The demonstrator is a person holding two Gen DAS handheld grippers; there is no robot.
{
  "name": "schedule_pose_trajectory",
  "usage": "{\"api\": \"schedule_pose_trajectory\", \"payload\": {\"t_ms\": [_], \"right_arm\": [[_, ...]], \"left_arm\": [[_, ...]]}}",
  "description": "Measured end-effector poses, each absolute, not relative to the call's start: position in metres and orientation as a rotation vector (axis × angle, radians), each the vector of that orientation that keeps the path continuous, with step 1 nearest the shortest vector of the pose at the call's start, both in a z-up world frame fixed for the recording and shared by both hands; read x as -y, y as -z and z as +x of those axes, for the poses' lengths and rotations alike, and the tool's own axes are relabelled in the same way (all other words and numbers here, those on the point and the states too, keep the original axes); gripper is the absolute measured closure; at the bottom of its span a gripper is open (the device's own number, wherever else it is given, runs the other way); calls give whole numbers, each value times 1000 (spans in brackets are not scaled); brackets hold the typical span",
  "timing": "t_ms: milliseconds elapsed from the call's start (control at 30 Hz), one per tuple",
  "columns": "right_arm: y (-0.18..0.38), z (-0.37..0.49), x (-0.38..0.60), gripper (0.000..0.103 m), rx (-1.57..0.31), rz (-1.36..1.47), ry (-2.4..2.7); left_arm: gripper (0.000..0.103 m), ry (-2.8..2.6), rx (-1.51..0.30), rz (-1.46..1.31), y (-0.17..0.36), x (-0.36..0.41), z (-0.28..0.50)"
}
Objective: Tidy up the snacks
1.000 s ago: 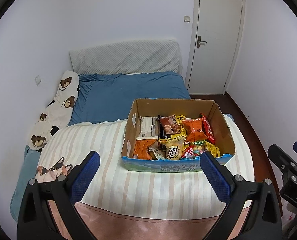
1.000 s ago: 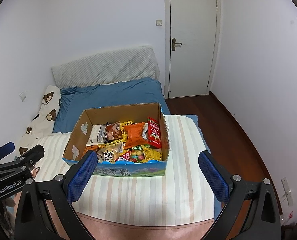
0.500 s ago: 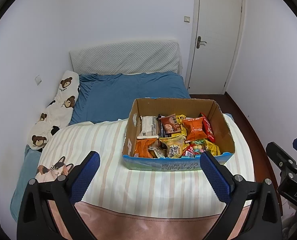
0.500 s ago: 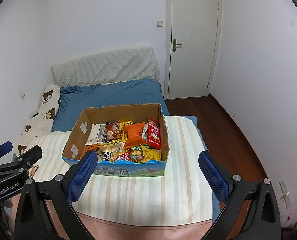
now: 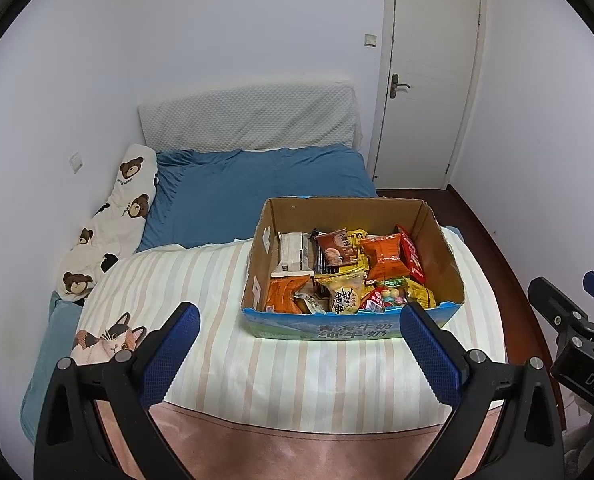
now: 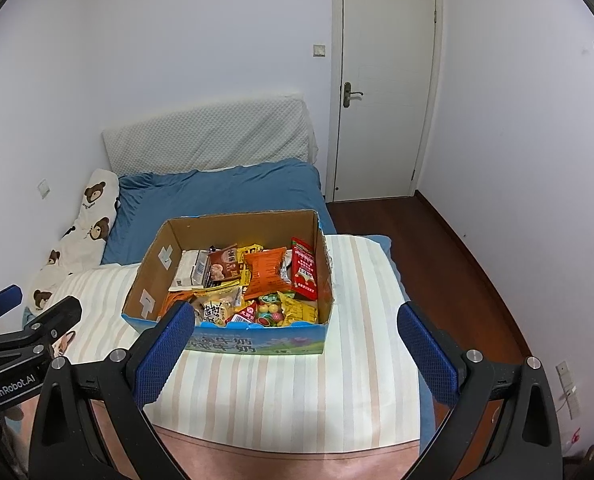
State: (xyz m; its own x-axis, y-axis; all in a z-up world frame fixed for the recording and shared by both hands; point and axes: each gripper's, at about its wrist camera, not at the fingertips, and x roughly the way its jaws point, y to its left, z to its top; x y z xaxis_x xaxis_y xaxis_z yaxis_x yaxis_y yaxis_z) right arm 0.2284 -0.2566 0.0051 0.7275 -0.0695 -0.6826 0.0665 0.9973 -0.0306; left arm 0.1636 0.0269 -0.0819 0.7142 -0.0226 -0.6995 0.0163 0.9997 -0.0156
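We held the left hand-held gripper (image 5: 299,334) and the right hand-held gripper (image 6: 295,334) spread wide and empty, above the near edge of the bed. The open brown cardboard box with a blue printed front (image 5: 441,240) sat on the striped cream blanket (image 5: 201,280) toward the bed's right edge, ahead of both, heaped with mixed snack packets (image 5: 347,268). Whether sorting lay ahead or was finished, we could not judge; the packets lay jumbled, none on the blanket.
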Motion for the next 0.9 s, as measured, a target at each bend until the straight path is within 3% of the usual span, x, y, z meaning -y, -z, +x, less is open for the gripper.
{"api": "schedule_pose_trajectory", "payload": {"t_ms": [900], "right_arm": [[-15, 217, 262, 0, -735, 1, 84]], "left_arm": [[0, 25, -747, -11, 73, -25, 157]]}}
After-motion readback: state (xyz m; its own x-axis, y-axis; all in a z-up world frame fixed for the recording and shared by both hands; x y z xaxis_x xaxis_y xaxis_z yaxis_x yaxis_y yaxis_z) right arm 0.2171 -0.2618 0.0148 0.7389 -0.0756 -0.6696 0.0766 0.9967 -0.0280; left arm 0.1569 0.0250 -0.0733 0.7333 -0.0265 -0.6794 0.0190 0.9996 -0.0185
